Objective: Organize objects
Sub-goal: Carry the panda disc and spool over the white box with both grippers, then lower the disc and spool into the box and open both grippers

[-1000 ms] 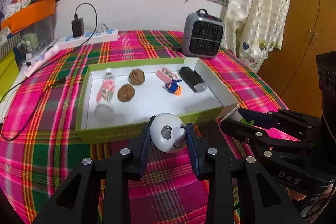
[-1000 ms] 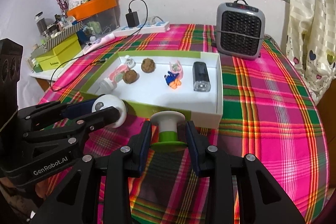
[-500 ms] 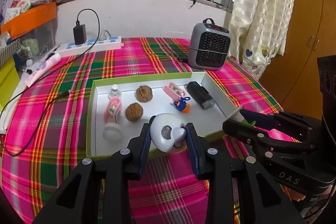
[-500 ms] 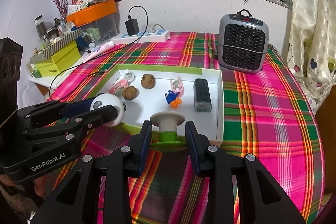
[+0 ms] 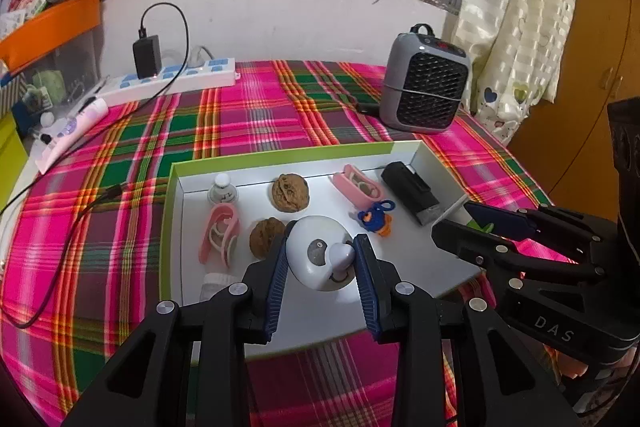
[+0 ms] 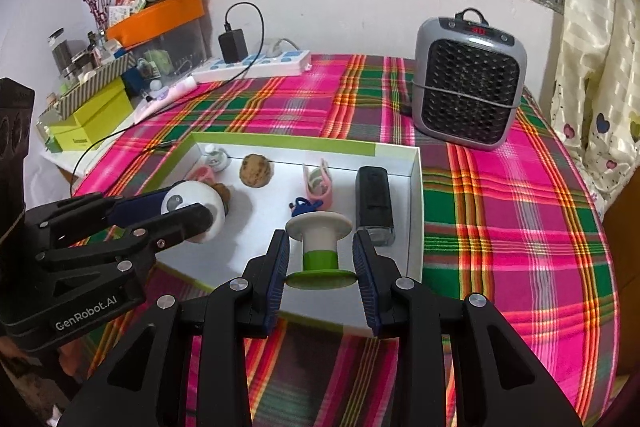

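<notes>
Left tool (image 5: 321, 259): clamped on a white round toy (image 5: 320, 253), which is held above the tray's white floor.
Right tool (image 6: 321, 254): clamped on a white and green spool (image 6: 320, 250), held over the tray's near part.
Tray (image 5: 280, 151): green-rimmed, set on the plaid-covered table (image 5: 248, 115).
Tray contents: two walnuts (image 5: 290, 193), a black block (image 5: 408, 189), pink clips (image 5: 220, 233).
</notes>
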`<state>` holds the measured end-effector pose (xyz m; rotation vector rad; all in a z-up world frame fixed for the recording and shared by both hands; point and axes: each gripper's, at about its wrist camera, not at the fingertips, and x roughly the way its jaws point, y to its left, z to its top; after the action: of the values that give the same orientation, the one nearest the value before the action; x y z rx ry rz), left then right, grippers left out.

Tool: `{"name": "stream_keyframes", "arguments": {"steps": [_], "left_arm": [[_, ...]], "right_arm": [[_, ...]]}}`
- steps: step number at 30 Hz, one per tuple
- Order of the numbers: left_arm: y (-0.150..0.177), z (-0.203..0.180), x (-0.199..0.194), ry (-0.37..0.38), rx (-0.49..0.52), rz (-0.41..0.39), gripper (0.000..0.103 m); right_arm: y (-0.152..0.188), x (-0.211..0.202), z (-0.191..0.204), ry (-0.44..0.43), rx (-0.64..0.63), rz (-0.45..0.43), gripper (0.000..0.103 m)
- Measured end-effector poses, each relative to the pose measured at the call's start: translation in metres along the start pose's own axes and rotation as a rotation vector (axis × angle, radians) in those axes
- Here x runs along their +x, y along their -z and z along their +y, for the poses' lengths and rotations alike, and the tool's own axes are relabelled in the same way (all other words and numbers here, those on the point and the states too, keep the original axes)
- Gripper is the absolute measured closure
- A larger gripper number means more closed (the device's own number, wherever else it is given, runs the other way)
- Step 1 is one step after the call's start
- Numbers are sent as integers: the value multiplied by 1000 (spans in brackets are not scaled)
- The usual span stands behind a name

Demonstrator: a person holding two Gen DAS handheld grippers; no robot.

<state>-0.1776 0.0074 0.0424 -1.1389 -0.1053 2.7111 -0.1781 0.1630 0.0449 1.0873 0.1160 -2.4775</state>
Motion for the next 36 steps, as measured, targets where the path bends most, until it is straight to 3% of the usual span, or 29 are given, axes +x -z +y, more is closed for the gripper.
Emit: {"name": "stream_keyframes", "arguments": {"steps": [36], "left_arm": [[-1, 0, 39, -17, 10, 75, 72]], "right_arm": [[-1, 32, -12, -3, -7, 74, 68]]}}
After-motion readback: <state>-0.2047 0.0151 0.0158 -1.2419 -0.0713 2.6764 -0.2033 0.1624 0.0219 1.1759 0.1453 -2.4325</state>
